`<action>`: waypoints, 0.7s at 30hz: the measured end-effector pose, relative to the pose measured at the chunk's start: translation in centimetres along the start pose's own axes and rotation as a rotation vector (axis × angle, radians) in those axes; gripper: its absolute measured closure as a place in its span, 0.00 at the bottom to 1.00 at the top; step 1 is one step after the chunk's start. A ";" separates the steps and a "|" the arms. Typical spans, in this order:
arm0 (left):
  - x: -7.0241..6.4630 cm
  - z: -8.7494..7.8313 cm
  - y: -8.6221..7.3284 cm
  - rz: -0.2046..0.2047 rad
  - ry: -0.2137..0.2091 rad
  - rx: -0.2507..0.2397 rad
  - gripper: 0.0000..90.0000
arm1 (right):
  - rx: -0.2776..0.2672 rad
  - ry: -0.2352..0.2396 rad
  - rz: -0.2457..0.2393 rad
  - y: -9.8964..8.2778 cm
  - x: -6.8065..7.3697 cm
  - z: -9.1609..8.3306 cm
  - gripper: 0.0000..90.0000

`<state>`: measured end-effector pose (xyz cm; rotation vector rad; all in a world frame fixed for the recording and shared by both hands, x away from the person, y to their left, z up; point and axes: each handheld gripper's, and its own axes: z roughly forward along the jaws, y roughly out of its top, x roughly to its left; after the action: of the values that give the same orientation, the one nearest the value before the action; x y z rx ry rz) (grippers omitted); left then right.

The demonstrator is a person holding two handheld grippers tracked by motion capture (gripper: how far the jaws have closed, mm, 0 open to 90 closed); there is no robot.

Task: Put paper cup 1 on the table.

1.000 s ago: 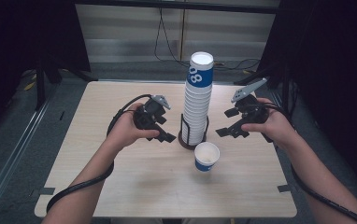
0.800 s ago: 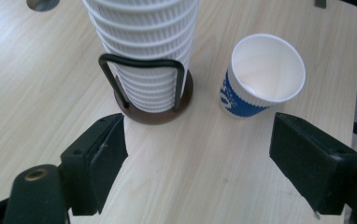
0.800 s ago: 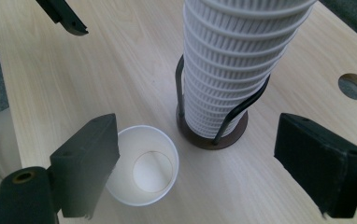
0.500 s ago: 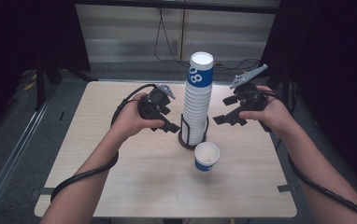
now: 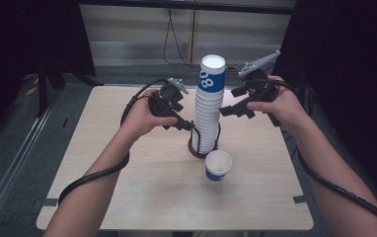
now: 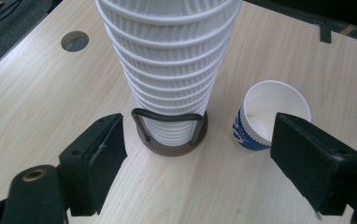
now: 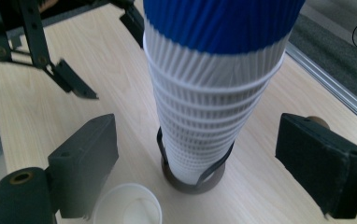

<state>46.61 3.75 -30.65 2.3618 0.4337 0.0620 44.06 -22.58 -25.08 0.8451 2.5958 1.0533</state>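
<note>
A tall stack of ribbed paper cups (image 5: pixel 207 111) stands near the middle of the light wooden counter (image 5: pixel 127 187), seated in a dark round holder (image 5: pixel 202 148) whose wire loops rise along its lowest cups. The cups are nested upside down: white ridged walls with rims downward, and the topmost cup wears a blue band with white print, its flat white base facing up. The stack's long axis runs straight up from the counter, tapering toward the top.

Just in front of the holder, on the near-right side, a single paper cup (image 5: pixel 218 165) stands upright and apart from it, mouth open upward, white inside with blue print on its wall.

The left gripper (image 5: pixel 182 123) is to the left of the stack, its jaws released after opening a little wider, nothing pressed between them. The right gripper (image 5: pixel 232 109) is to the right of the stack, higher up, its jaws also spread wide and grasping nothing.
</note>
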 end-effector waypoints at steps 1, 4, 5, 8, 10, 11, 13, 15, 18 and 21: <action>0.0 0.1 0.0 0.002 -0.001 0.003 0.20 | -0.011 -0.003 0.010 0.2 0.0 0.0 0.14; 0.1 0.2 0.0 -0.001 -0.002 0.010 0.20 | -0.018 -0.011 0.023 0.9 0.0 0.1 0.13; 0.1 0.3 0.0 -0.002 -0.002 0.010 0.20 | -0.028 -0.005 0.025 1.0 0.0 0.2 0.13; 0.2 0.3 -0.1 -0.002 -0.001 0.008 0.20 | -0.028 -0.015 0.030 1.6 0.0 0.4 0.12; 0.3 0.4 -0.1 0.001 -0.007 0.000 0.20 | -0.043 -0.010 0.040 1.9 -0.1 0.4 0.11; 0.4 0.4 -0.1 0.004 -0.003 0.000 0.20 | -0.050 -0.002 0.044 2.0 -0.1 0.5 0.11; 0.5 0.6 -0.1 0.001 -0.001 0.000 0.20 | -0.046 -0.018 0.038 2.4 -0.1 0.7 0.11; 0.6 0.7 0.0 0.000 0.004 -0.003 0.20 | -0.038 -0.031 0.042 2.7 -0.2 1.2 0.11; 0.6 0.9 0.3 -0.004 0.006 -0.012 0.20 | -0.052 -0.031 0.056 3.2 -0.2 1.5 0.11; 0.6 0.9 0.7 0.003 0.010 -0.024 0.20 | -0.056 -0.049 0.049 3.6 -0.2 1.9 0.12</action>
<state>47.54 2.91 -30.90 2.3397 0.4318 0.0794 46.52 -19.57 -23.93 0.9134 2.5052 1.0992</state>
